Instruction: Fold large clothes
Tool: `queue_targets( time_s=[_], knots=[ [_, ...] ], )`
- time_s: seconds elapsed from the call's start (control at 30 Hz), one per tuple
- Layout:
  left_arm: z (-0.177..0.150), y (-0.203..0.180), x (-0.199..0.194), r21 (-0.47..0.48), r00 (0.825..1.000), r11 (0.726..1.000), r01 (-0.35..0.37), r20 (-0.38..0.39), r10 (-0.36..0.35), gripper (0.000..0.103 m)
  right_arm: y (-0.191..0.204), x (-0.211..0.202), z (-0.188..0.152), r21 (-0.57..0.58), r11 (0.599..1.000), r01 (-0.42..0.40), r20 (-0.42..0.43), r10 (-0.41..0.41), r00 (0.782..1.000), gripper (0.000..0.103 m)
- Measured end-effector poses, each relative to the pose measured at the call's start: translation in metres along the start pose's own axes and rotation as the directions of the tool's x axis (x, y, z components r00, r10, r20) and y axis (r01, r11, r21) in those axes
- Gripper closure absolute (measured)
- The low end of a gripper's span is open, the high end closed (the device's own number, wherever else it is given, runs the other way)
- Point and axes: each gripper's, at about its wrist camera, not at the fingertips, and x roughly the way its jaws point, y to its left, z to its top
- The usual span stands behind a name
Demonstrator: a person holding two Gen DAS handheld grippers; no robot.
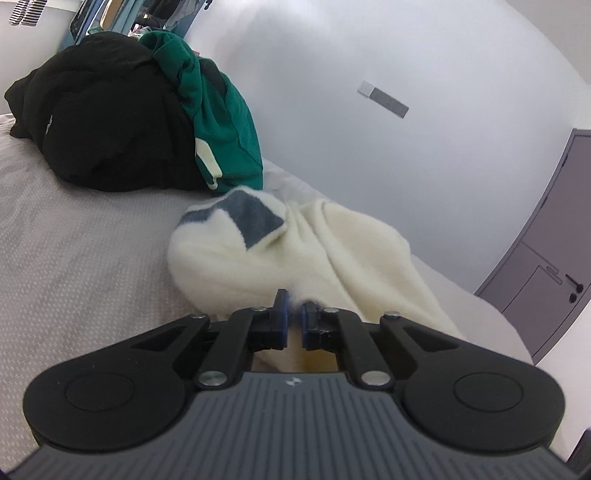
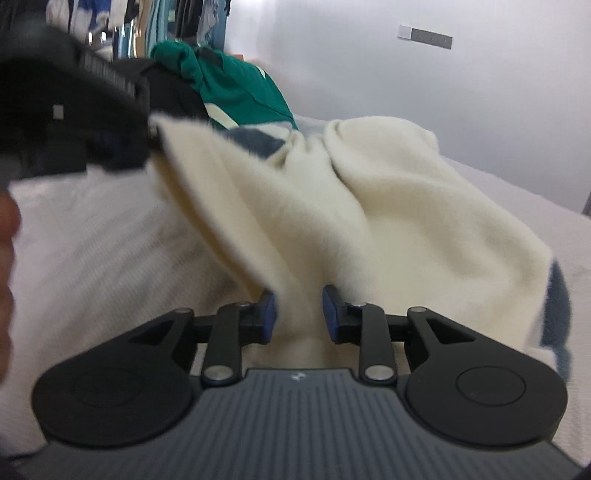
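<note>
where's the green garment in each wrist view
Left wrist: the green garment lies upper left of centre, draped against the right side of the black clothes pile, behind the cream sweater.
Right wrist: it sits at top centre, behind the sweater.
Shared landmark: the grey switch plate on the wall.

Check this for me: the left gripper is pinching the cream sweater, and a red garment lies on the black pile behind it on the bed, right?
Not quite. The garment on the black pile is green, not red; both wrist views show it. The rest holds: in the left wrist view the left gripper has its jaws closed on the cream sweater, on the bed.
</note>
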Motion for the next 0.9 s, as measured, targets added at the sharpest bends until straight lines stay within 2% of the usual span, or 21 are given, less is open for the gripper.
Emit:
queue_targets(
  time_s=[0.1,0.2,0.33,0.47,0.6,0.77,0.83,0.9],
  knots=[
    [0.002,0.0,-0.01,-0.015,0.999,1.0,0.02,0.028,-0.02,0.096,0.002,-0.001,-0.007,0.009,1.0,0.02,-0.033,-0.019,0.999,0.073],
    [0.006,0.002,-0.019,-0.034,0.998,0.999,0.041,0.05,-0.039,0.096,-0.004,-0.009,-0.009,0.028,0.998,0.05,-0.025,-0.049,0.998,0.071],
    [0.008,0.002,-0.034,-0.047,0.994,0.996,0.074,0.082,-0.07,0.096,-0.028,-0.04,0.002,0.111,0.989,0.102,0.054,-0.109,0.993,0.066],
    [0.012,-0.003,-0.05,-0.052,0.986,0.989,0.142,0.096,-0.136,0.096,-0.057,-0.078,0.021,0.179,0.973,0.147,0.152,-0.175,0.973,0.065],
    [0.009,-0.021,-0.071,-0.014,0.968,0.973,0.231,0.103,-0.229,0.096,-0.092,-0.112,0.039,0.25,0.955,0.163,0.201,-0.216,0.955,0.065],
    [-0.002,-0.054,-0.095,0.047,0.932,0.937,0.345,0.103,-0.349,0.096,-0.134,-0.141,0.056,0.317,0.927,0.202,0.238,-0.284,0.929,0.065],
    [-0.007,-0.065,-0.106,0.071,0.917,0.926,0.37,0.131,-0.376,0.099,-0.148,-0.144,0.057,0.367,0.902,0.225,0.226,-0.322,0.919,0.065],
    [-0.009,-0.073,-0.113,0.09,0.919,0.927,0.365,0.123,-0.374,0.099,-0.162,-0.14,0.053,0.425,0.874,0.236,0.191,-0.341,0.921,0.064]
  ],
)
